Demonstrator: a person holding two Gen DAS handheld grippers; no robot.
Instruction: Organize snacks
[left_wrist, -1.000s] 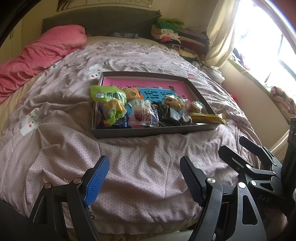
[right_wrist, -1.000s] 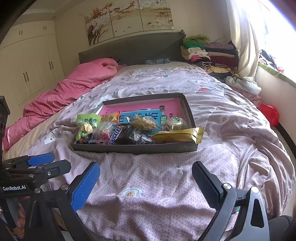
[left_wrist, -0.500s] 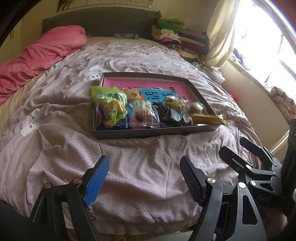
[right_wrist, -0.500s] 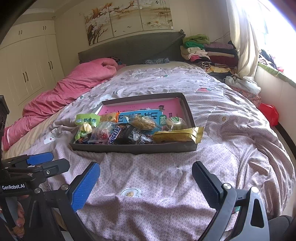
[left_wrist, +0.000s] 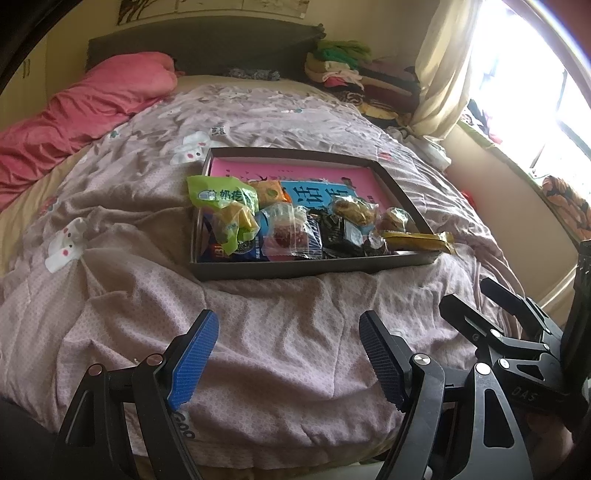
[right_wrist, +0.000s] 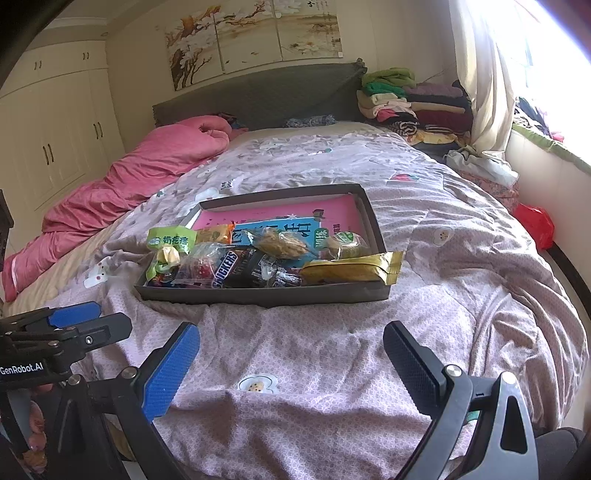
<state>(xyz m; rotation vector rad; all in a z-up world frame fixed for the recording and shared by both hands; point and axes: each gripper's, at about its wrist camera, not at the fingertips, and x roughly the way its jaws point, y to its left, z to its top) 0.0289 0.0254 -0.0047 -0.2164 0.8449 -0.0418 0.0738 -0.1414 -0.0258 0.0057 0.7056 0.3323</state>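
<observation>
Fingers on the left gripper (left_wrist: 286, 363) and right gripper (right_wrist: 291, 369) are wide open, holding nothing. Snacks (right_wrist: 255, 258) sit piled in the box (right_wrist: 280, 295) on the soft bed (right_wrist: 332, 350). Pushing could tip it, and the gold packet (right_wrist: 351, 271) hanging over the edge could slide off.

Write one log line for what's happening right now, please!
left gripper: open, empty | right gripper: open, empty | snacks: piled in tray | tray: on bed

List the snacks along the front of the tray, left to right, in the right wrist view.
Green crinkled packet → clear wrapper with red sweets → Snickers bar → long gold foil packet, its end overhanging the dark cardboard tray.
</observation>
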